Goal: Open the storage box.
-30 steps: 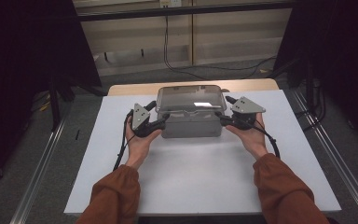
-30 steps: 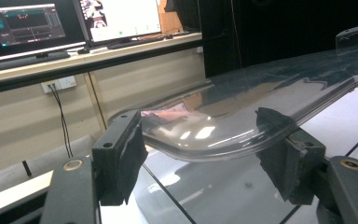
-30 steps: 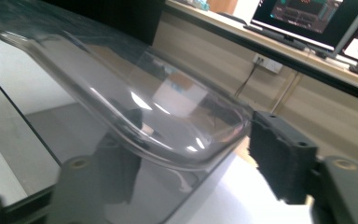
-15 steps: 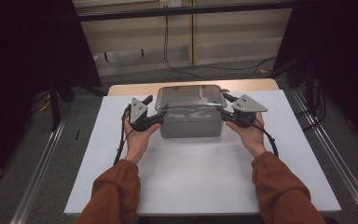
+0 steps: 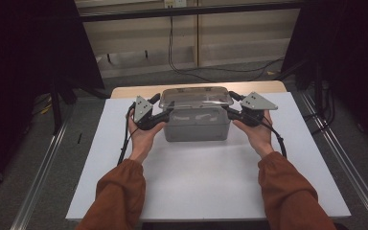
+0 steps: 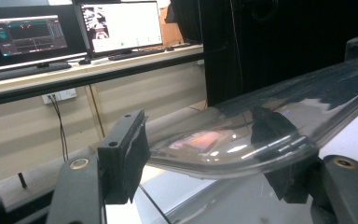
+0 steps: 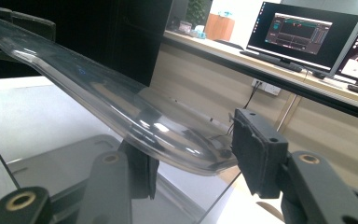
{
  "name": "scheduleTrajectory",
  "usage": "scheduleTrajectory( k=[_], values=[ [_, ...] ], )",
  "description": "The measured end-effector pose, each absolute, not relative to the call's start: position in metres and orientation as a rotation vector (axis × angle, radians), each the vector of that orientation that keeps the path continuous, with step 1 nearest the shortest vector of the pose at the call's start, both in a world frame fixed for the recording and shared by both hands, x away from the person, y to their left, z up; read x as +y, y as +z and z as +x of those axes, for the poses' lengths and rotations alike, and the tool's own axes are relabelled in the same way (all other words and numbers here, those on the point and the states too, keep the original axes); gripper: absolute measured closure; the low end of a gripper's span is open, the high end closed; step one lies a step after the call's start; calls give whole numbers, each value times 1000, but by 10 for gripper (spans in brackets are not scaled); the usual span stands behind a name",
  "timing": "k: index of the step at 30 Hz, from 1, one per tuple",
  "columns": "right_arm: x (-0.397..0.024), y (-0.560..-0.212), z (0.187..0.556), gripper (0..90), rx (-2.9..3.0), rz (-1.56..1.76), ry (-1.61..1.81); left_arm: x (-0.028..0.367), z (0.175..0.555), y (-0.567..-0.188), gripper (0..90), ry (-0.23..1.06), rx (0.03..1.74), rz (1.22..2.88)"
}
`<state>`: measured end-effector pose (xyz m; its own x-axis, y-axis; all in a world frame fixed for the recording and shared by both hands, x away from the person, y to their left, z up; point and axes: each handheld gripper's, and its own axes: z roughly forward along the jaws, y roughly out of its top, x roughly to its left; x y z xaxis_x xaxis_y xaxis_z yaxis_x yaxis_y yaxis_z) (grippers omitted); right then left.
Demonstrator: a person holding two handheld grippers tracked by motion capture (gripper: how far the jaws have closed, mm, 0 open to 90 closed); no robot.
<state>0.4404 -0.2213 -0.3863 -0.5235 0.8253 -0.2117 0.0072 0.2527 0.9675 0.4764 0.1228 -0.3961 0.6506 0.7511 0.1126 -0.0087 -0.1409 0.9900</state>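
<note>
1. Where the white worktop sits between dark curtains, we see a beige wall with cables behind and monitors on a desk.
2. Our hands come in low, one at each end of the grey box standing at the worktop's far middle.
3. Our left gripper has been closing, its jaws straddling the clear lid's rim, one pad apart from it.
4. Our right gripper likewise straddles the rim; whether it pinches, we cannot tell.
</note>
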Motion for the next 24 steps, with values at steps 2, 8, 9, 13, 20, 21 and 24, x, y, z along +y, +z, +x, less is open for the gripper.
scheduleTrajectory(
  k=[2,8,9,13,20,21,24],
  values=[
    [-222,-386,441,514,1757,773,1374,122,477,-395,363,742,622,1590],
    [-222,-383,443,519,1755,771,1382,118,481,-392,397,747,617,1592],
    [-222,-382,444,520,1754,769,1379,118,482,-392,406,744,616,1590],
    [-222,-378,447,539,1747,770,1390,118,485,-387,423,760,607,1593],
    [-222,-376,448,547,1729,776,1414,119,488,-382,459,755,587,1606],
    [-223,-376,449,548,1727,776,1416,119,489,-382,464,754,590,1605],
    [-223,-374,450,556,1731,779,1420,119,491,-382,475,756,600,1606]
  ],
)
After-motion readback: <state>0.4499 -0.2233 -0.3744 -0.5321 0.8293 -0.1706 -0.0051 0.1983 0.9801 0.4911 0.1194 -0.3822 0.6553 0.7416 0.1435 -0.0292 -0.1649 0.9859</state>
